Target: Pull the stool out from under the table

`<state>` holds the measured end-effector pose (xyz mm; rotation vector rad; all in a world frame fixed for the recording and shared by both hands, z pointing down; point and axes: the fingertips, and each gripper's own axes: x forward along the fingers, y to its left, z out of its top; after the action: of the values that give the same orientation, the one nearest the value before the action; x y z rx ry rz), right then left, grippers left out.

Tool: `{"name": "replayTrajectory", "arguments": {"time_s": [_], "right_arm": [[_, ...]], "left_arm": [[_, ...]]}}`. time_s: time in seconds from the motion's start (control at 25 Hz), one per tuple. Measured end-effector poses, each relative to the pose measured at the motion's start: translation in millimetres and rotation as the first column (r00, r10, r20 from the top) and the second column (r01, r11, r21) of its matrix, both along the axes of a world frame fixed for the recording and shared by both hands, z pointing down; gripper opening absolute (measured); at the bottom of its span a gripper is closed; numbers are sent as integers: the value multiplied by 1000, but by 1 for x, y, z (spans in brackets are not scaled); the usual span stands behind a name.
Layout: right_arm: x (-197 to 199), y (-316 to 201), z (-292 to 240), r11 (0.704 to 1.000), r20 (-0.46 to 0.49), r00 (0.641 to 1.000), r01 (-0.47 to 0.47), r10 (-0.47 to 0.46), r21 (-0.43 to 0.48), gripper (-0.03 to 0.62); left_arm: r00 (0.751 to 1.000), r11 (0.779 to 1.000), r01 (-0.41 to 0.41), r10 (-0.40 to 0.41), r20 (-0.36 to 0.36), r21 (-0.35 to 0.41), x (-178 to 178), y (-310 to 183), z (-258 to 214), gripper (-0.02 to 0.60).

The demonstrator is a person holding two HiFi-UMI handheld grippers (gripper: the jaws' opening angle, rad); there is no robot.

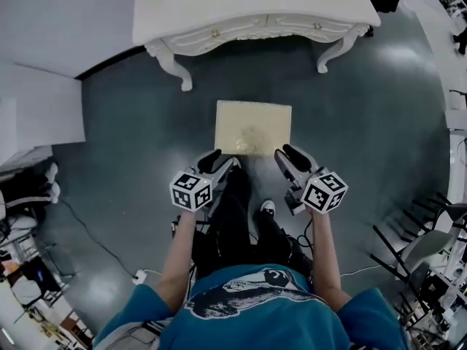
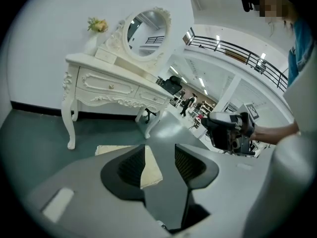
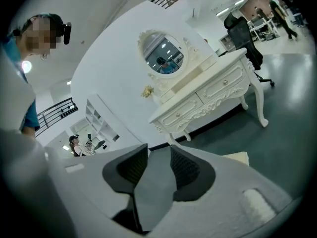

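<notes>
Your left tongs (image 1: 219,161) and right tongs (image 1: 286,156) stood apart, empty. The stool (image 1: 253,127) lay just ahead of both, clear of the table (image 1: 255,6), long axis crosswise, equally near each hand.

No legible text, brand, number or sign found; only square coded markers on cubes of left gripper (image 1: 221,160) and right gripper (image 1: 288,157), unreadable as text.
</notes>
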<state>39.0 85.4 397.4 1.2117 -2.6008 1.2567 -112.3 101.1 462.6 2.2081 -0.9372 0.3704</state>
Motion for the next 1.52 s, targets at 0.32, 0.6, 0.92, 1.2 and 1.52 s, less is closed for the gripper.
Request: {"name": "replayTrajectory", "arguments": {"time_s": [0.32,0.6,0.92,1.2,1.52], "right_arm": [[38,61,-33,997,-47,998,34,-30,64,129],[47,112,-64,979,-58,994,105,-96,173,132],[44,173,-99,940,-92,980,195,-176,280,130],[52,207,-121,911,-109,976,217,-191,351,34],[50,232,-137,898,-74,979,204,-190,391,3]], "left_arm": [[998,995,26,-22,-52,96,50,53,-72,186],[999,987,42,-41,-6,158,74,113,-97,157],[997,956,76,-75,-15,283,98,159,-138,94],[995,927,99,-102,-8,361,116,188,-166,12],[998,918,53,-66,19,392,123,225,-182,12]]}}
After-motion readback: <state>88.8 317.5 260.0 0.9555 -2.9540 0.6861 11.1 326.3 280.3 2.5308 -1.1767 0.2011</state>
